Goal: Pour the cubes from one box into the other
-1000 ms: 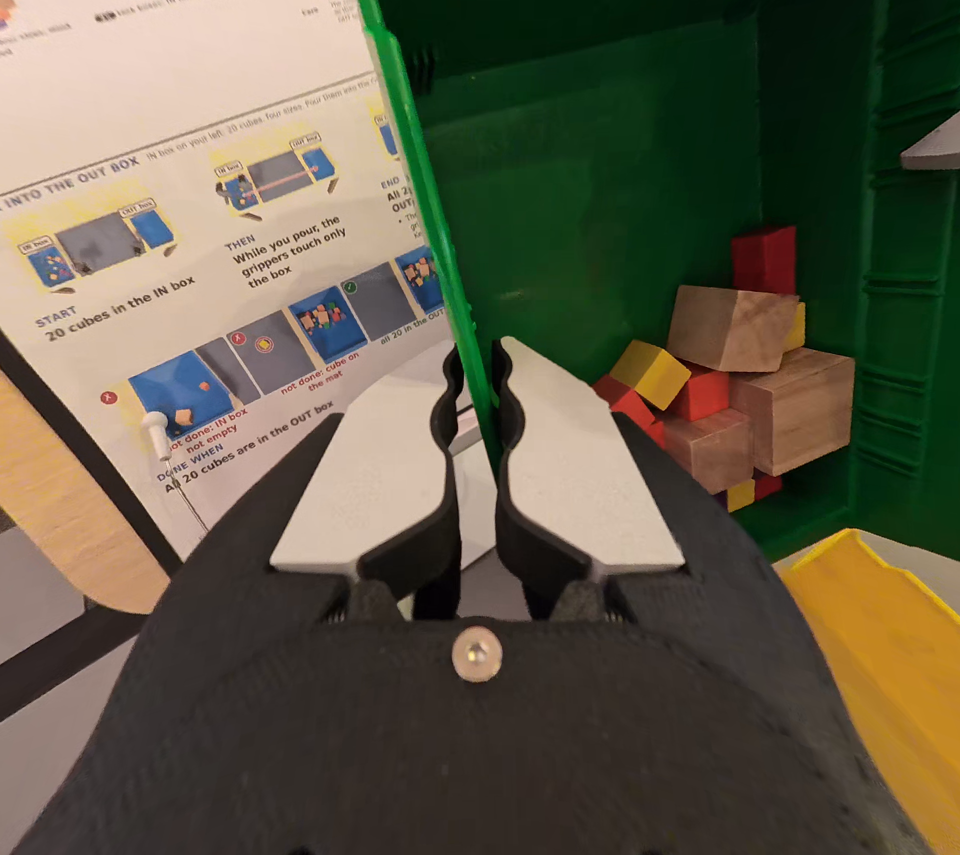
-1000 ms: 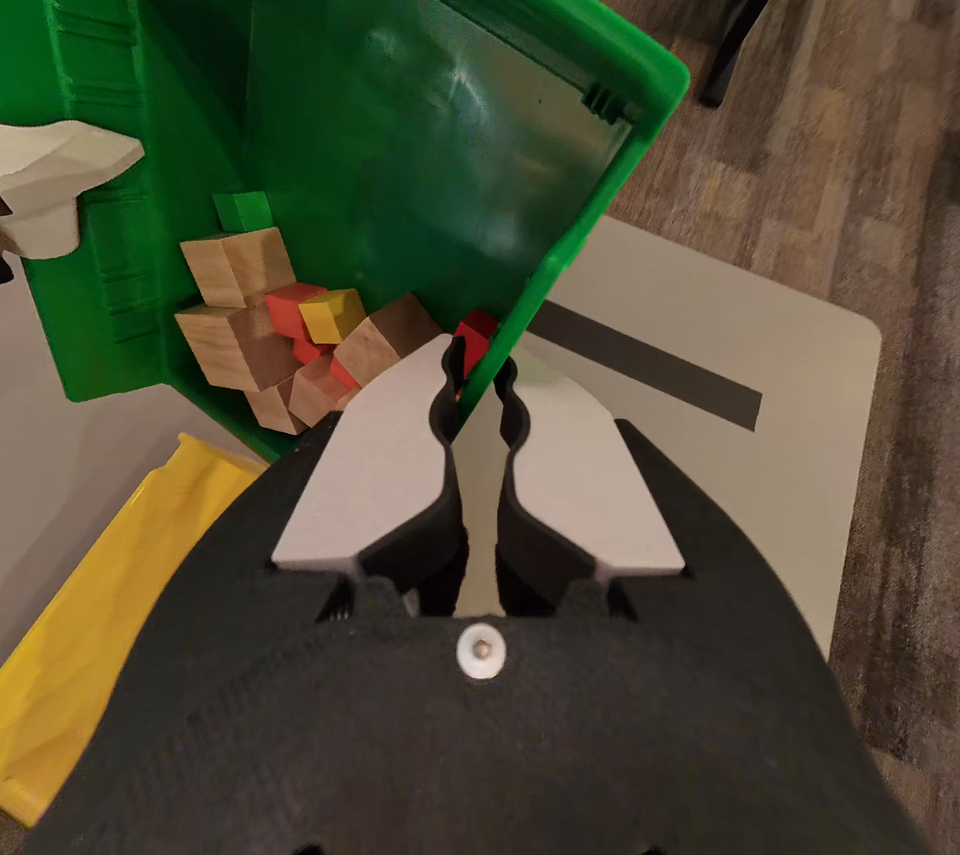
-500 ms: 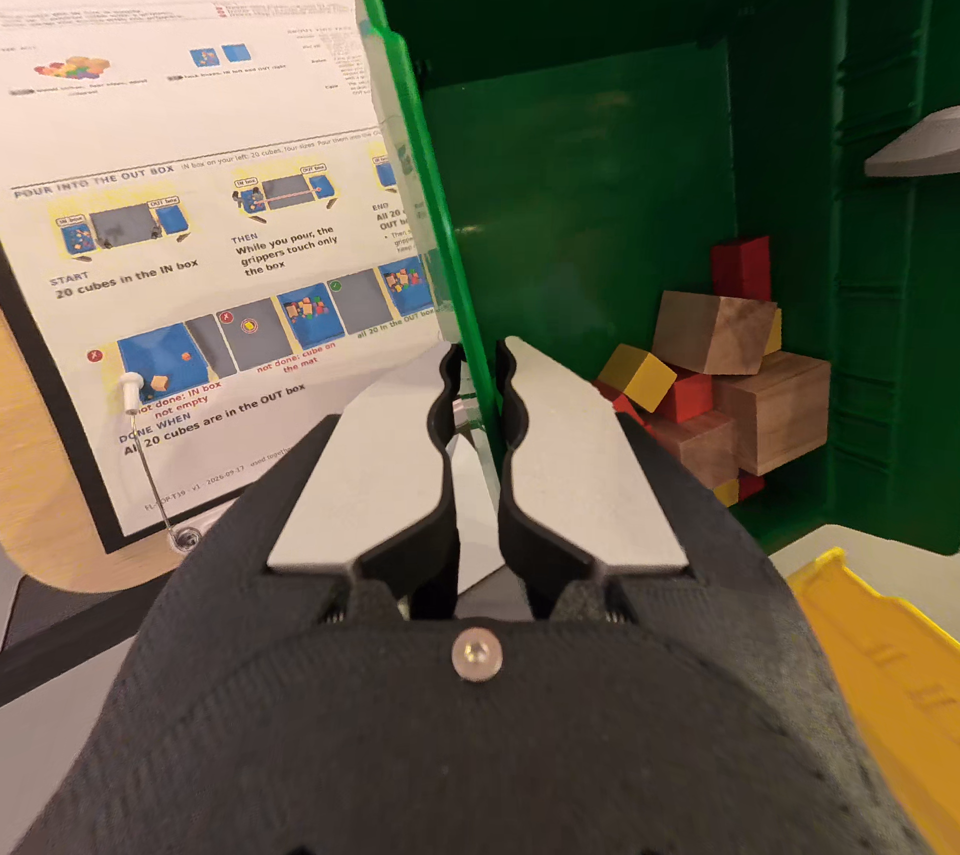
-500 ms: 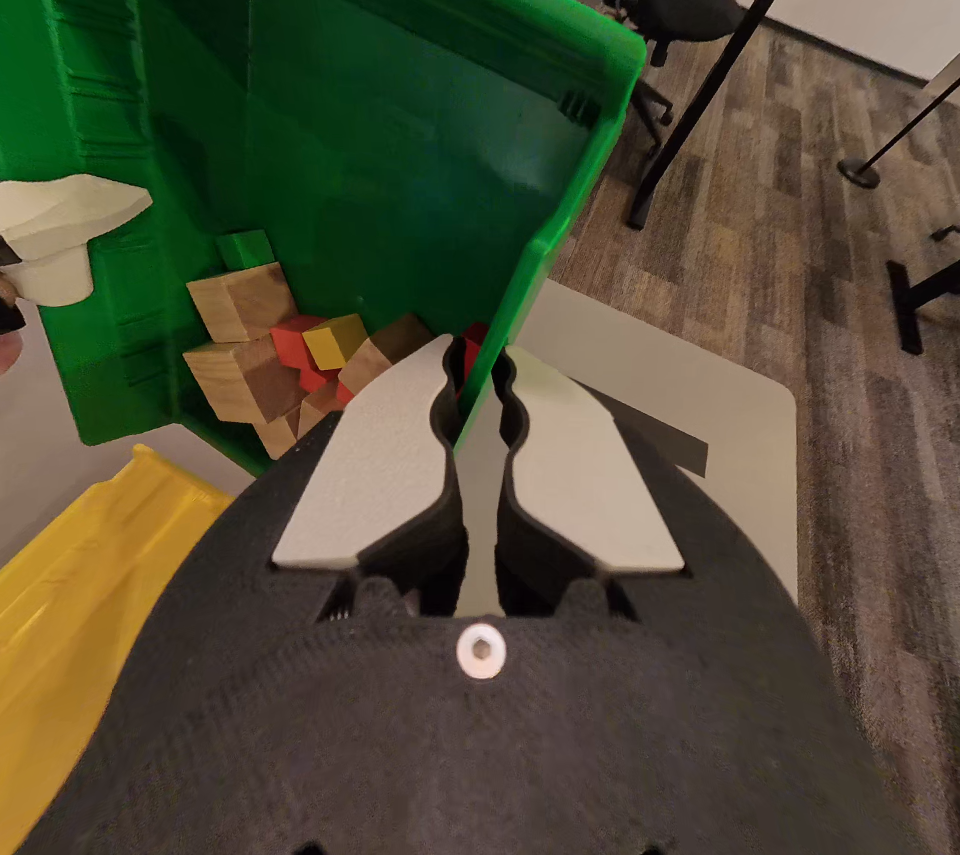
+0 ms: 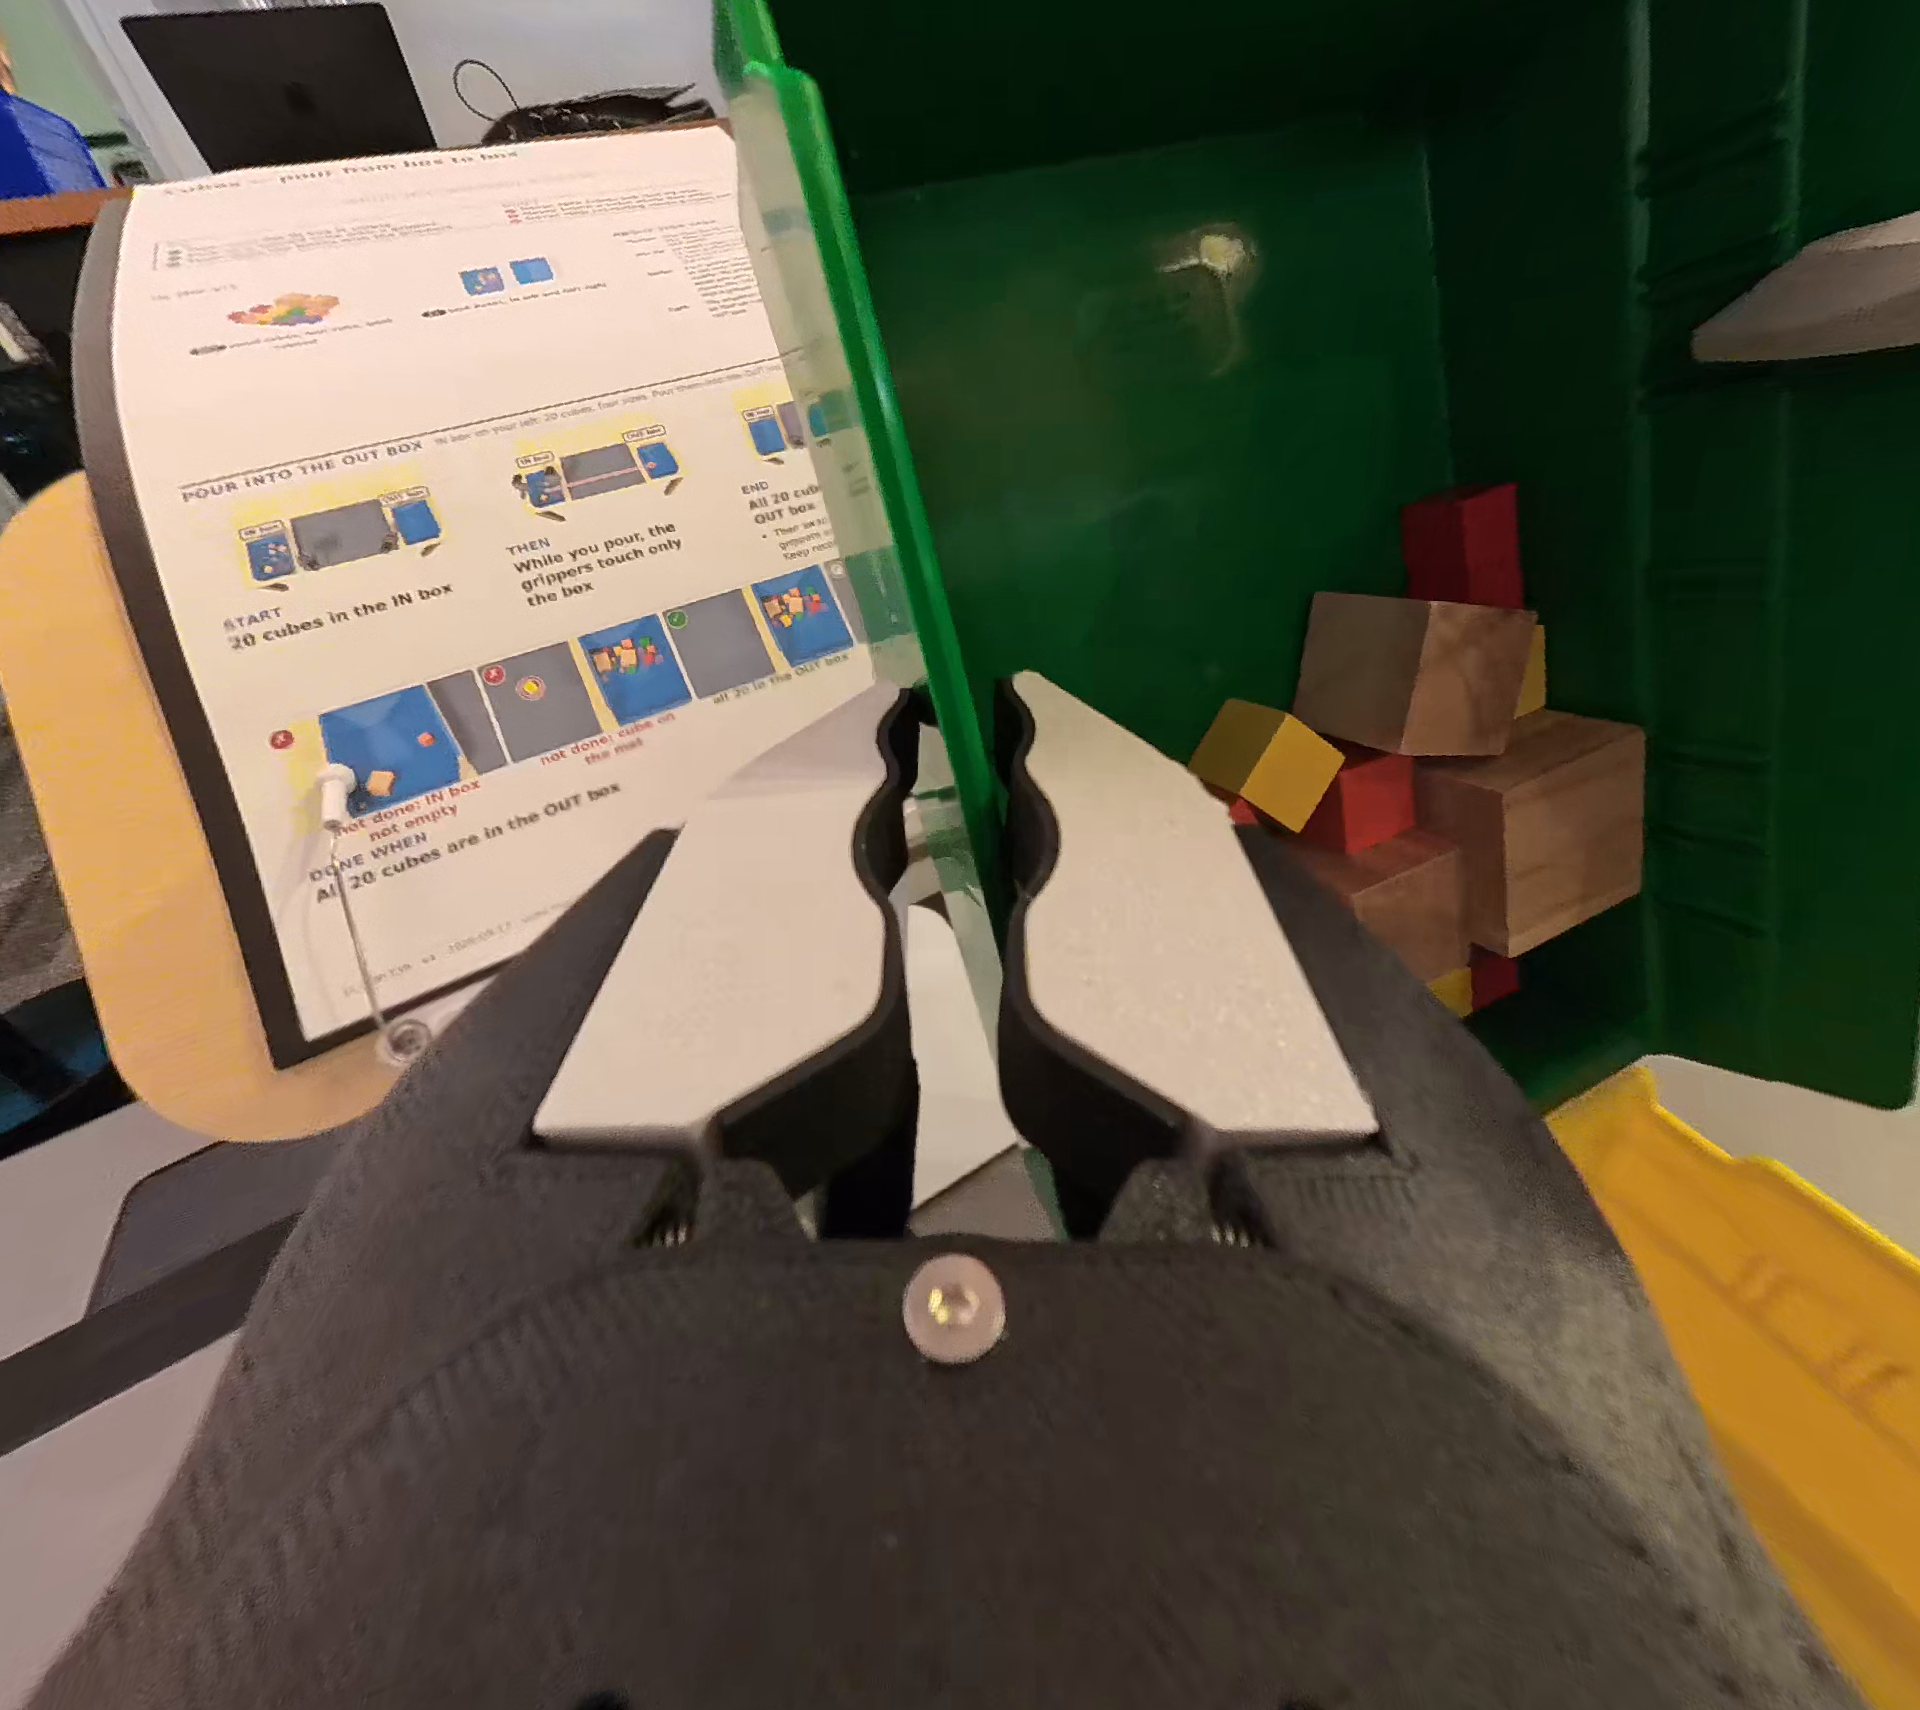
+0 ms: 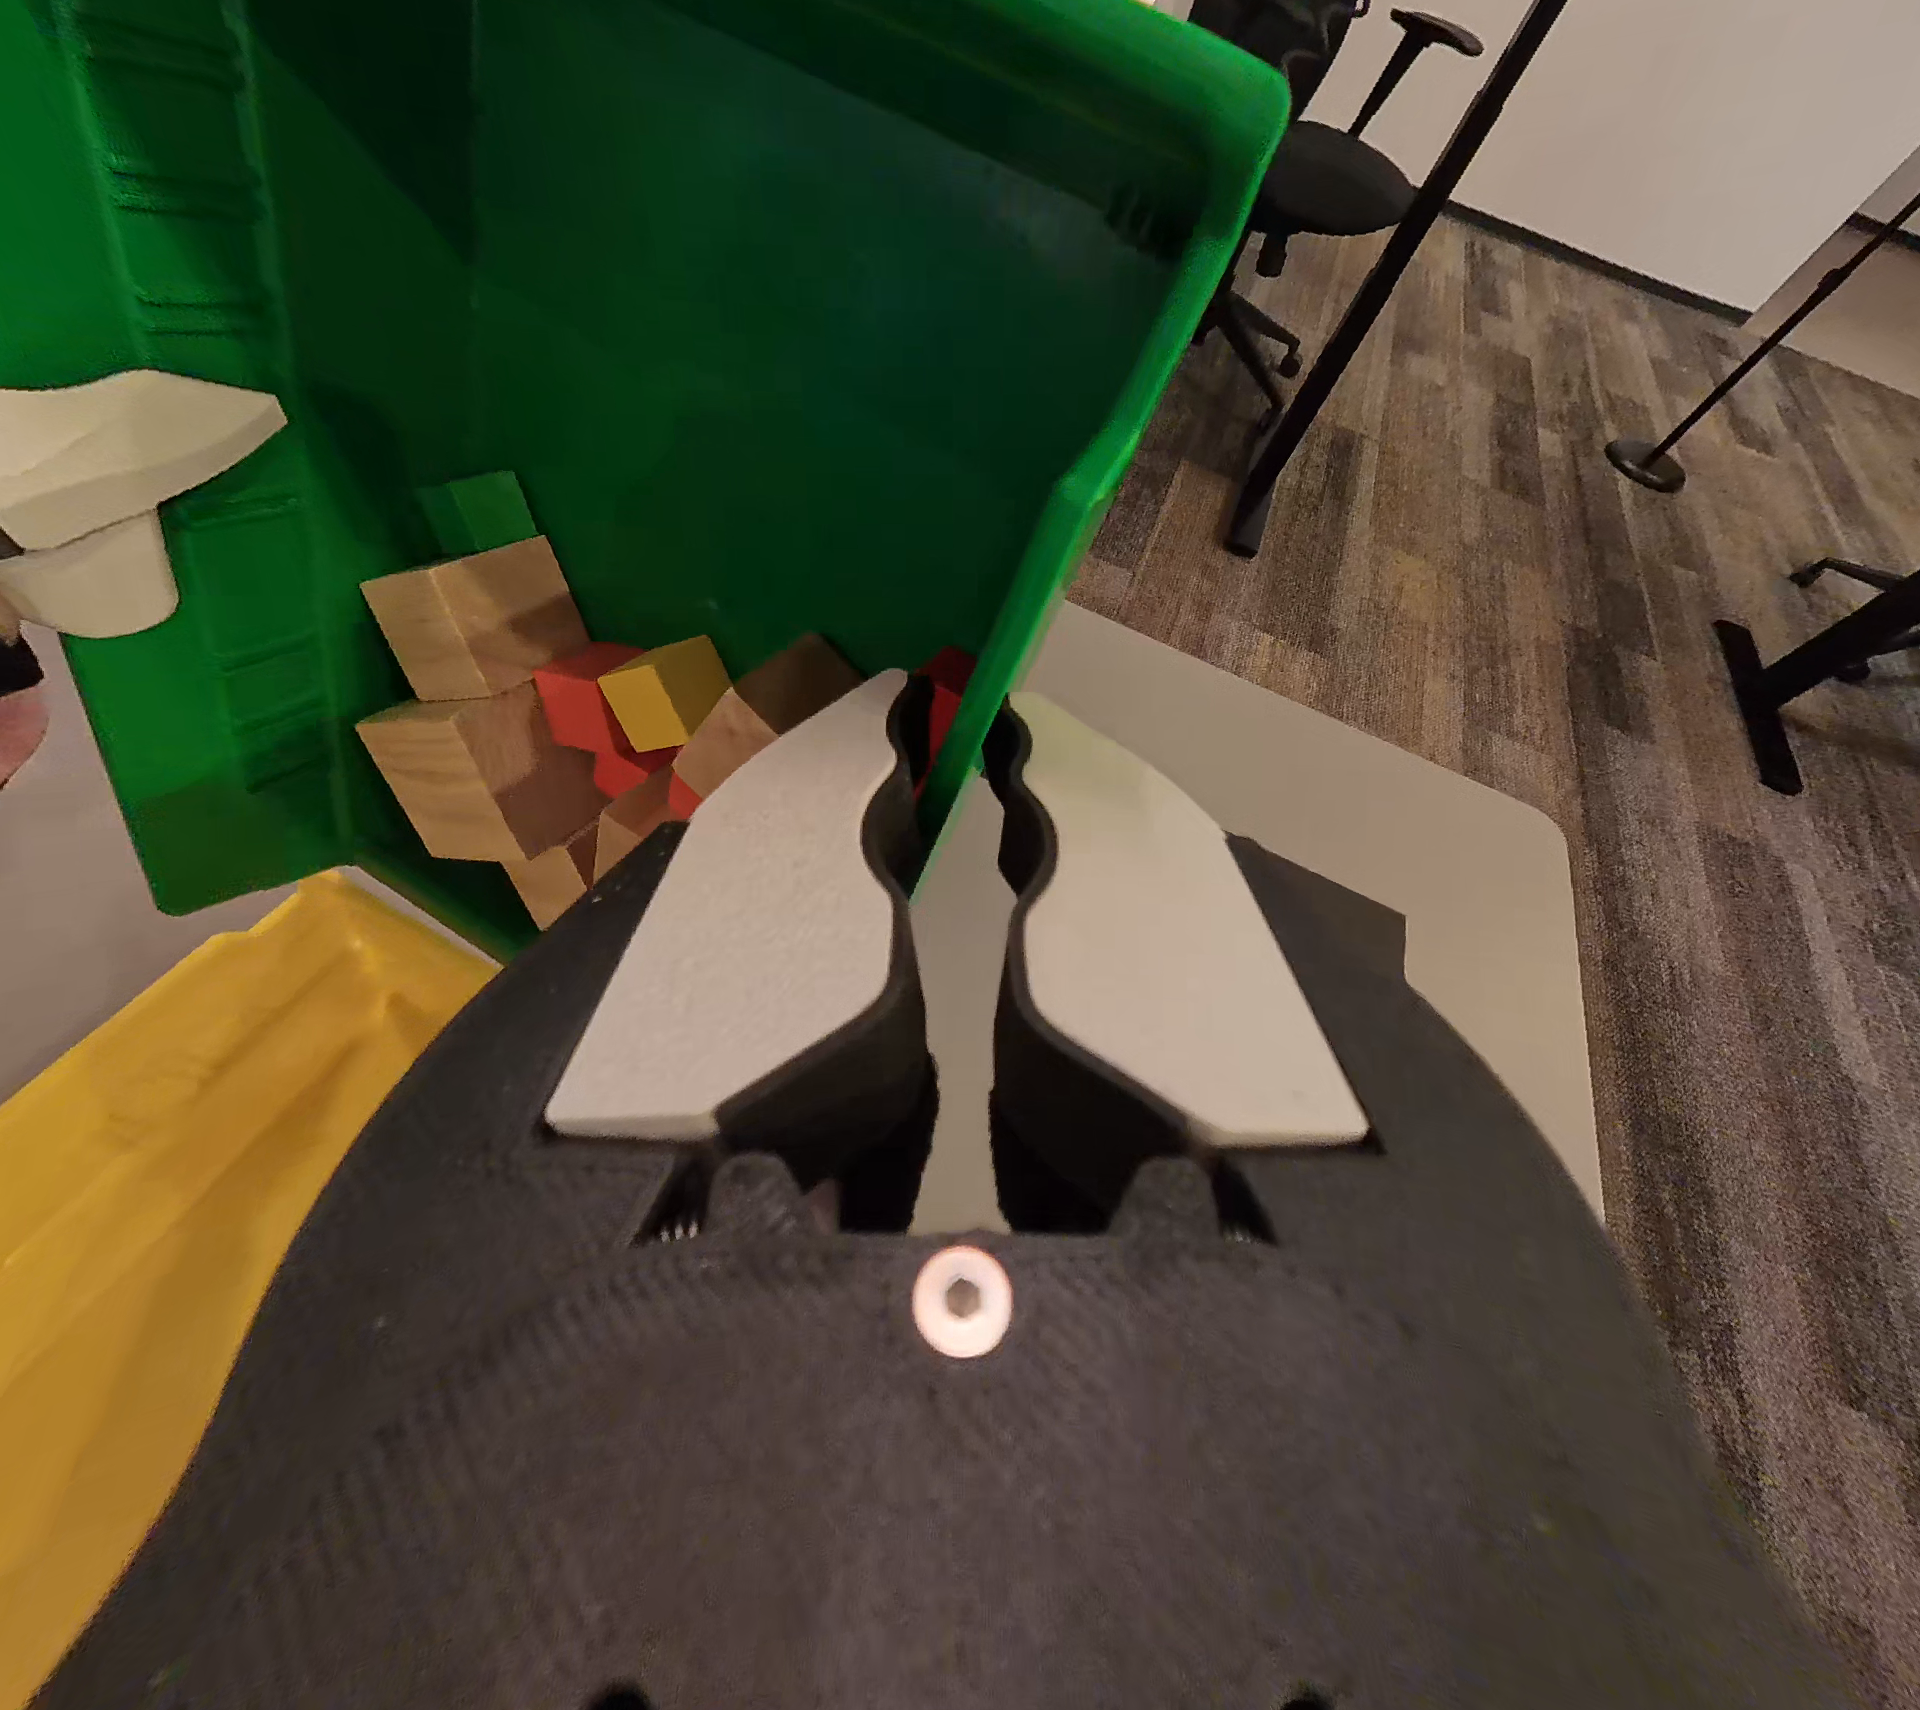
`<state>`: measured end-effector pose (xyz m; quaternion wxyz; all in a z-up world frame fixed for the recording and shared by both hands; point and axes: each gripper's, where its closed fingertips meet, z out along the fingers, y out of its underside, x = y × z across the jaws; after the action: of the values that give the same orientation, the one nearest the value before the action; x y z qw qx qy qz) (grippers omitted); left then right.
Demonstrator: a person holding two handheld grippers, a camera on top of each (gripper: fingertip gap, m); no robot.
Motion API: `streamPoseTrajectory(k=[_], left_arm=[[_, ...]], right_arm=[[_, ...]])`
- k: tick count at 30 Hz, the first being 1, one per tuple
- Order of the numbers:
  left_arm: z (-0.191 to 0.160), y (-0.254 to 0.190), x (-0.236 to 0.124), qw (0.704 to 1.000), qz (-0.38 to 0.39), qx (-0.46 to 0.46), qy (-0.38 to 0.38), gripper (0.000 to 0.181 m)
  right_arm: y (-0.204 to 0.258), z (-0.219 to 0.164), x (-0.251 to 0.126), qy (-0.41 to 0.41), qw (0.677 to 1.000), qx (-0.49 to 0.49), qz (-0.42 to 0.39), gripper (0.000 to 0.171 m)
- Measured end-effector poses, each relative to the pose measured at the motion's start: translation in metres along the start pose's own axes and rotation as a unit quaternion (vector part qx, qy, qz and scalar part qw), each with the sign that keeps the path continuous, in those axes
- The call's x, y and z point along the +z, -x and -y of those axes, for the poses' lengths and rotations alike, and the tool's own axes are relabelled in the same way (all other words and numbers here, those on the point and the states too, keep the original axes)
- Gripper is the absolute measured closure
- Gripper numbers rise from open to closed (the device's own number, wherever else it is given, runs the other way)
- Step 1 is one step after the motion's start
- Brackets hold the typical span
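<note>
A green box [image 5: 1143, 413] is tipped up steeply and held in the air by both grippers. My left gripper [image 5: 956, 704] is shut on its left wall. My right gripper [image 6: 951, 704] is shut on its right wall [image 6: 1091, 517]. Several wooden, red and yellow cubes [image 5: 1434, 777] lie piled in the box's low corner, also in the right wrist view [image 6: 540, 725]. A yellow box [image 5: 1766, 1348] sits just below the green box's low edge, also in the right wrist view [image 6: 156, 1141]. The other gripper's finger shows at each view's edge.
A printed instruction sheet on a black board [image 5: 447, 569] stands to the left behind the box. A grey table top [image 6: 1403, 881] lies under the boxes. Beyond its right edge is wood-look floor with a black office chair [image 6: 1340, 185] and stand legs [image 6: 1787, 684].
Both grippers have tipped the green box up more steeply and raised it, so more of the room shows behind. The cubes have stayed piled in the low corner.
</note>
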<state>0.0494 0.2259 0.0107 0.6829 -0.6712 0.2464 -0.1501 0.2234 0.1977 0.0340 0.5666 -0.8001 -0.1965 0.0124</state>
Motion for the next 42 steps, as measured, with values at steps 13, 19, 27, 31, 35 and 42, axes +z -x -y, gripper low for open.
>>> streamPoseTrajectory(k=[13,19,27,31,35,42], left_arm=[[0.003,-0.006,-0.014,0.999,0.022,0.031,-0.038,0.169],[0.004,-0.011,-0.024,0.997,0.028,0.043,-0.057,0.169],[0.003,-0.011,-0.031,0.996,0.04,0.048,-0.07,0.17],[0.003,-0.012,-0.033,0.995,0.041,0.051,-0.076,0.169],[0.002,-0.013,-0.038,0.994,0.045,0.053,-0.084,0.169],[0.002,-0.015,-0.045,0.993,0.044,0.058,-0.091,0.169]], right_arm=[[0.008,-0.003,-0.018,-0.038,0.999,-0.018,-0.001,0.165],[0.012,-0.005,-0.026,-0.052,0.998,-0.021,0.001,0.165],[0.019,-0.005,-0.033,-0.065,0.997,-0.029,-0.002,0.165],[0.021,-0.005,-0.036,-0.071,0.997,-0.027,0.0,0.164],[0.024,-0.006,-0.04,-0.074,0.997,-0.031,0.001,0.164],[0.029,-0.009,-0.048,-0.08,0.996,-0.028,0.004,0.164]])
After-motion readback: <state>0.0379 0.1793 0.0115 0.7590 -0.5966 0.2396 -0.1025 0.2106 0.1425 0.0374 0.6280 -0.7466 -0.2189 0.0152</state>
